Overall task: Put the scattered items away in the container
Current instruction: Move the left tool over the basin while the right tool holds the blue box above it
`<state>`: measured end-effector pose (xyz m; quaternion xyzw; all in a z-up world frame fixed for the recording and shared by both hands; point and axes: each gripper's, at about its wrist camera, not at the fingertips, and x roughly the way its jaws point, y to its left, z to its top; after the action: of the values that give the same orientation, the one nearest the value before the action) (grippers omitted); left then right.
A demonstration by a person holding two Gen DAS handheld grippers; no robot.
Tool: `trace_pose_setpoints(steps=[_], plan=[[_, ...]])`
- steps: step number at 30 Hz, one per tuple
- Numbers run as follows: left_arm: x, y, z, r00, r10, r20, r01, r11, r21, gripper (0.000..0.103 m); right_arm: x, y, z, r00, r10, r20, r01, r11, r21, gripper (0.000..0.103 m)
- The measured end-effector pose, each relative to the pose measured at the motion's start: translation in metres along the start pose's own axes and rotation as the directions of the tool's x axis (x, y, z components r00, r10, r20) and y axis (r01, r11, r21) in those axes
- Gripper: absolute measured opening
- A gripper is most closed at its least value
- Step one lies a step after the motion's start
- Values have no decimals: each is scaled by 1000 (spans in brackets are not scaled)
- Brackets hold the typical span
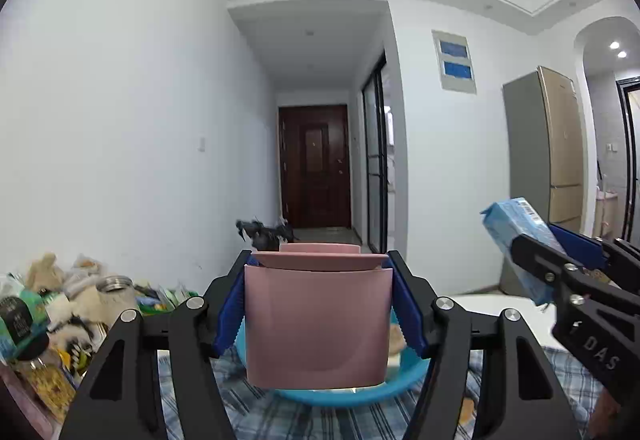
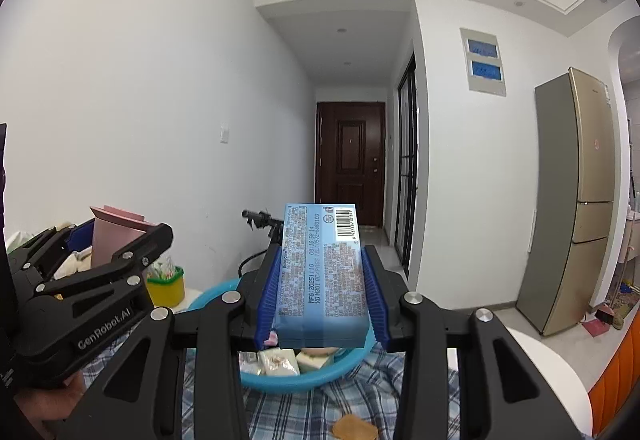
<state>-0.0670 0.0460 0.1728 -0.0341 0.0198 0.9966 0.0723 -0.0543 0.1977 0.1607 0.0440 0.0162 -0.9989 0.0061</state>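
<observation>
**Two grippers, two loads, above one basin**

Below both: round blue plastic basin (image 2: 304,380) on plaid cloth (image 2: 360,396), several packets inside. At 9 o'clock, left gripper (image 1: 320,300) clamped on smooth pink box (image 1: 318,324). At 3 o'clock, right gripper (image 2: 320,296) clamped on flat, glossy blue pack (image 2: 322,276), printed text and barcode upward.

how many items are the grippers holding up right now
2. The left gripper clamps a pink cup; the right gripper clamps a blue packet. Both are above the blue basin.
</observation>
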Motion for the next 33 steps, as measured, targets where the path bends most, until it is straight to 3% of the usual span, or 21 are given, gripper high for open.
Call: trace_pose_setpoints(steps=[15, 33], plan=[[11, -2, 15, 1000, -17, 5, 17, 1000, 16, 67, 11, 0, 5, 1000, 2, -8, -2, 1000, 4, 38], [69, -1, 20, 999, -39, -25, 39, 999, 3, 67, 63, -1, 10, 1000, 7, -15, -7, 1000, -3, 38]])
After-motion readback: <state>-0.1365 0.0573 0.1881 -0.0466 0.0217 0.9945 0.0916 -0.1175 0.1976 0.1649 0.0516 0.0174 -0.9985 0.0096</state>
